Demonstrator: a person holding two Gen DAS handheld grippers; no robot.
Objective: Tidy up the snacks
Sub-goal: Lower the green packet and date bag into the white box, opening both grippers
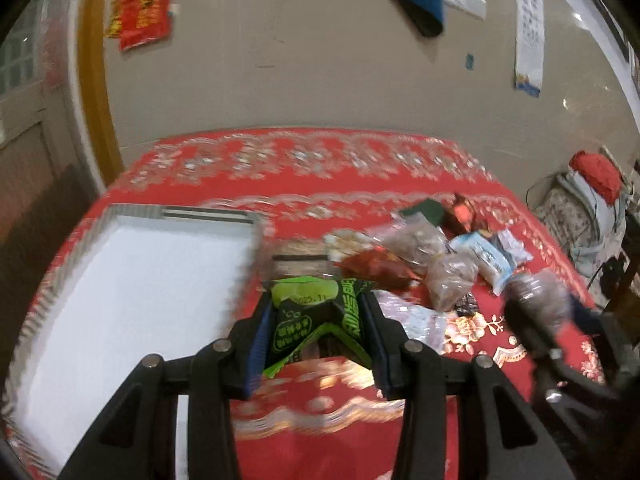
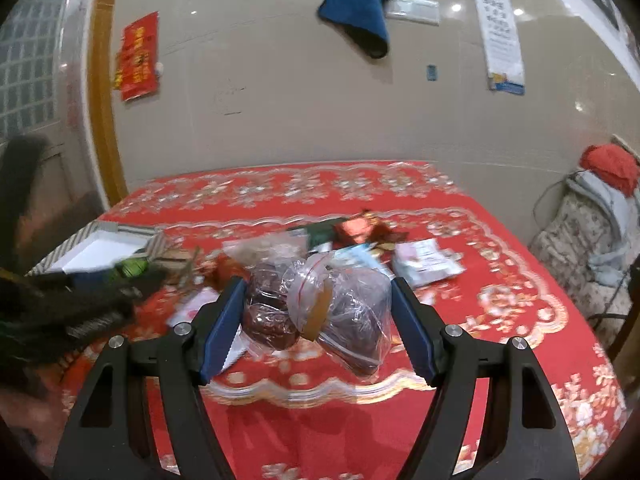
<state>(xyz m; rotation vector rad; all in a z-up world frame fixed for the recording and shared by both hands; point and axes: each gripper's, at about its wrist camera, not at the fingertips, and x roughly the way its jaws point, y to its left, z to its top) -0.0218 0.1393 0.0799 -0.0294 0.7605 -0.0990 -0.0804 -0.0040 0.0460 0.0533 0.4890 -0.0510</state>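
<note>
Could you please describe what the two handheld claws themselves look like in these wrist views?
The left claw and right claw match: black angular linkage arms joined by round silver pivot pins, each ending in two flat blue pads with ribbed edges. No cables, markings or sleeves are visible.

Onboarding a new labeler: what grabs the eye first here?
The green-and-black snack packet pinched in the left hand-held gripper, beside the white box. Then the clear bag of dark red fruit clamped in the right hand-held gripper, above the red patterned tablecloth.
</note>
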